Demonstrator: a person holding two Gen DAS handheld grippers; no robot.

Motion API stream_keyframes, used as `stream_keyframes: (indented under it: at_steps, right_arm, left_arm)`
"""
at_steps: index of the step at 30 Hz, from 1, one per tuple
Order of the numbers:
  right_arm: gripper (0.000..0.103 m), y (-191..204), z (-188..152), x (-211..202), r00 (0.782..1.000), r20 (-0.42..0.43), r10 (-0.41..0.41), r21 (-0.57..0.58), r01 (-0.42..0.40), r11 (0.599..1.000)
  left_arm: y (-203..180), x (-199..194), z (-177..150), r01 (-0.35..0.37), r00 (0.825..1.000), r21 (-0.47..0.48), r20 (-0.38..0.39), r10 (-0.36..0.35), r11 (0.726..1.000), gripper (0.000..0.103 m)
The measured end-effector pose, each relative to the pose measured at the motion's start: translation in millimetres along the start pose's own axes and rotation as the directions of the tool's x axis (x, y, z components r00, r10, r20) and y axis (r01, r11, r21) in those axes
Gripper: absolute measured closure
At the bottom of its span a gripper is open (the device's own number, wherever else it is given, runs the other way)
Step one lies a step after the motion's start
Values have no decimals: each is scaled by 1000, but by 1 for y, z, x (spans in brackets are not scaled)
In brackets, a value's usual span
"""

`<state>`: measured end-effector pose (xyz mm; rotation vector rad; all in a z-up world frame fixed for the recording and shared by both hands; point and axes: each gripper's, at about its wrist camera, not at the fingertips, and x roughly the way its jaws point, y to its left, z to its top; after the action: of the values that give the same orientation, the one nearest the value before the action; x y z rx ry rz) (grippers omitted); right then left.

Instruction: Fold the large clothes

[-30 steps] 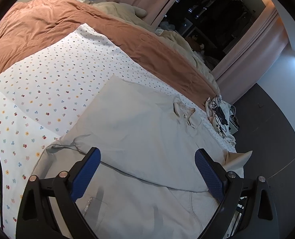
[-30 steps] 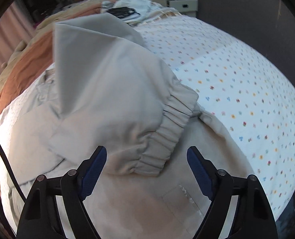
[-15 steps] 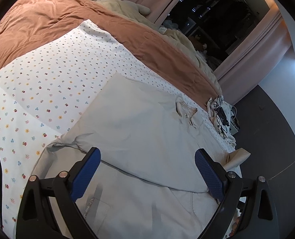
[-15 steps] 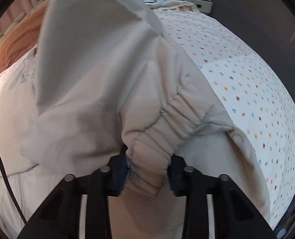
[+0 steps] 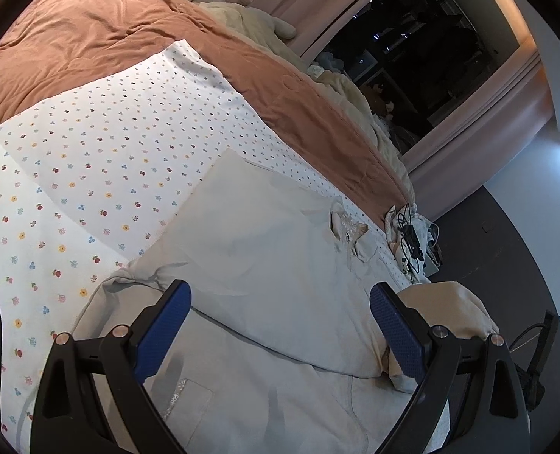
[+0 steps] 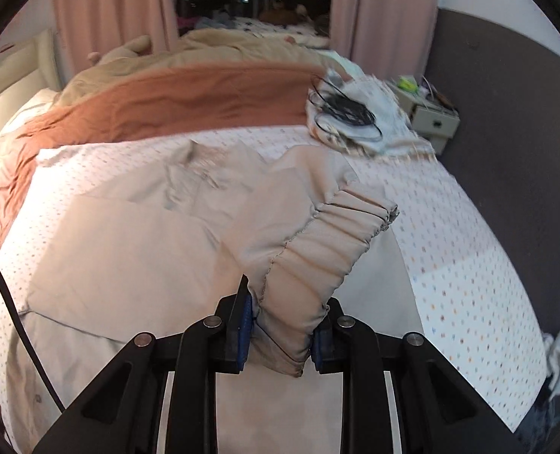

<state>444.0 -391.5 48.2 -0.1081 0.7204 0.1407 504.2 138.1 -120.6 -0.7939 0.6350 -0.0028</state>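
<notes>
Right now the right gripper (image 6: 282, 335), at the bottom centre of the right wrist view, has its blue-padded fingers (image 6: 243, 325) pressed in on the gathered elastic cuff (image 6: 318, 261) of a large beige cotton jacket (image 6: 128, 242), with the cuff bunched between the pads and the sleeve rising from them toward the middle of the frame. The rest of the jacket lies spread flat across the lower left and centre of that view, on a white bedsheet printed with small coloured flowers (image 6: 450, 234). A rust-orange blanket (image 6: 189, 98) runs across the upper part of the frame, and a pale cloth bundle with black cables on it (image 6: 355, 117) sits at the upper right.

Over in the left wrist view, the left gripper (image 5: 280, 331) hangs above the jacket's body (image 5: 265, 249) with its blue pads (image 5: 162, 325) spread wide and holding nothing. The raised sleeve (image 5: 450, 310) shows at the lower right, just behind the right-hand pad.
</notes>
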Motion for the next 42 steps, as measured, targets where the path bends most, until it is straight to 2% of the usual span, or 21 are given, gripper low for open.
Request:
stream_keyframes:
  at_steps: [5,8,12,16,19,21,22,23,24,27,31,33,35,37,40,42]
  right_arm:
    - [82,35,7,3,999,29,39,-72,-37,997]
    - [82,62,2,14,997,16,71,-78,-69,995]
    - [82,82,-2,60,994,-20,110,-41,-110,993]
    - [81,100,-6,89,991,-49,123,8,-123,992]
    - [78,99,-4,113,979,-85,188,97,-179,979]
    - [68,96,-1,118,975,-72,212,131,-202,971]
    - [47,92,-2,114,971,-50,233,147,-223,964]
    - [16,89,-3,113,965,-32,262,169,-253,953]
    - [8,86,-9,114,956,-13,293,202,-285,937]
    - [8,66,-30,110,938,18,346,306,-334,891]
    - [8,25,-64,104,933,70,353,424,-348,836]
    - [8,10,-79,100,943,86,322,430,-327,842]
    - [8,-3,-88,103,953,59,296,440,-291,849]
    - [8,-16,-93,107,950,53,309,470,-297,831]
    - [8,-32,-97,104,958,61,280,501,-272,822]
    - [8,-37,-98,105,953,58,296,523,-281,805]
  left_arm:
    - [13,-6,7,6,1000,-46,17,-6,999,6]
    - [23,-7,10,3,1000,-82,23,-1,997,6]
    - [31,-6,12,-10,1000,-107,20,13,994,6]
    - [34,-4,14,-19,1000,-107,16,21,994,6]
    - [34,-1,14,-19,1000,-109,10,21,994,6]
    - [33,0,14,-23,1000,-105,9,24,994,6]
    - [33,0,14,-25,1000,-102,9,26,994,6]
    - [33,0,14,-29,1000,-99,9,30,995,6]
    - [32,1,14,-32,999,-96,9,33,995,6]
    - [30,2,13,-47,999,-80,7,48,996,6]
    - [24,8,9,-70,998,-46,-5,70,996,6]
    - [17,13,6,-85,996,-15,-12,85,996,6]
    - [9,18,1,-95,995,19,-21,96,995,6]
    - [1,24,-5,-102,994,57,-35,104,993,6]
    - [-13,35,-15,-103,991,122,-70,112,987,6]
    - [-22,39,-21,-106,990,169,-76,120,980,6]
